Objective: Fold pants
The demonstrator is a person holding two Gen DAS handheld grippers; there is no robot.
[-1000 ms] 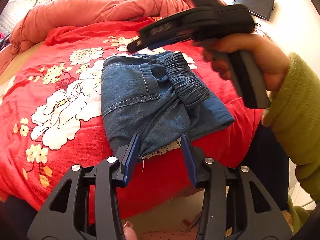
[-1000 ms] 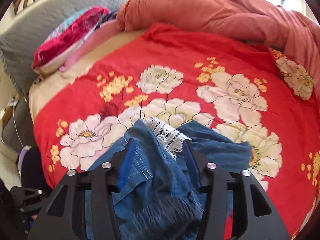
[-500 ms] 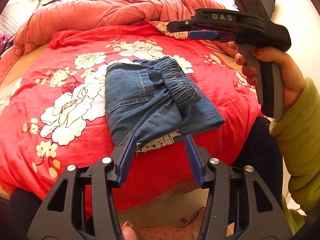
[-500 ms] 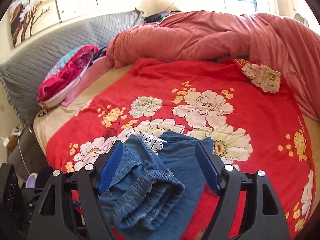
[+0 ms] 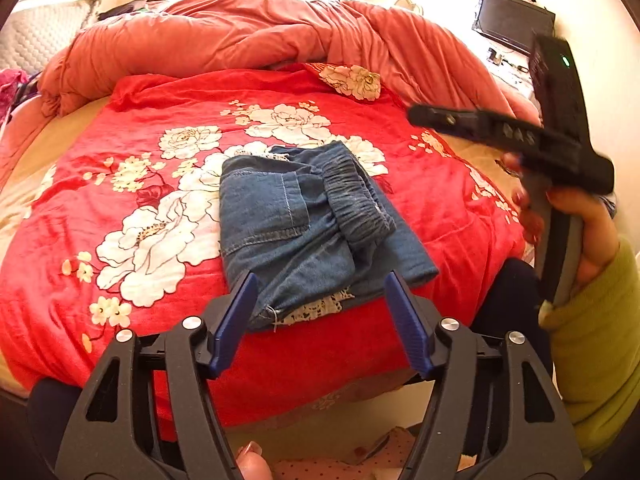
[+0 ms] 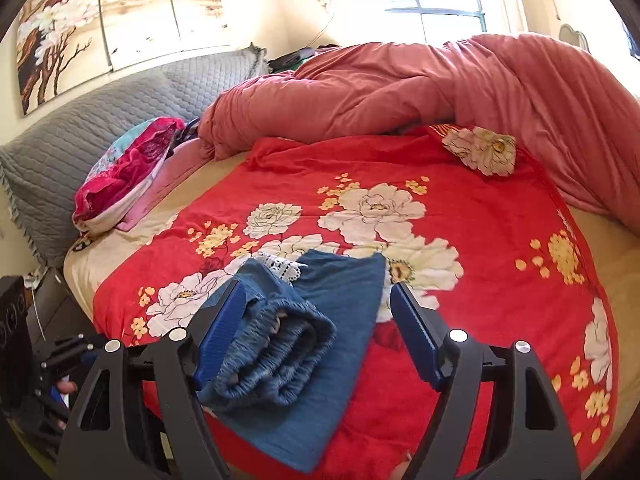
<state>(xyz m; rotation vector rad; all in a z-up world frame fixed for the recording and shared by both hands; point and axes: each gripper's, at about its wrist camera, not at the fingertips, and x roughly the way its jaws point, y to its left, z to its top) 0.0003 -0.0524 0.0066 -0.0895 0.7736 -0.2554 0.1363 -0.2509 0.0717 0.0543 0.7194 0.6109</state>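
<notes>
Blue denim pants (image 5: 304,224) lie folded into a small bundle on the red floral bedspread (image 5: 160,184), elastic waistband on top and white lace hem at the near edge. My left gripper (image 5: 320,320) is open and empty, held back from the near edge of the bundle. My right gripper (image 6: 316,332) is open and empty, above and behind the pants (image 6: 304,340). In the left wrist view the right gripper's body (image 5: 516,136) shows lifted at the right, held by a hand in a green sleeve.
A rumpled pink-red duvet (image 6: 420,88) is heaped at the far side of the bed. A pink and teal pillow (image 6: 128,168) lies against the grey quilted headboard (image 6: 100,120). A dark screen (image 5: 512,20) stands at the far right. The bed's near edge (image 5: 320,408) is just beyond my left gripper.
Both grippers have pulled back and up from the pants. The right gripper opened, let go of the denim and lifted to the right. The bundle stays lying on the bed.
</notes>
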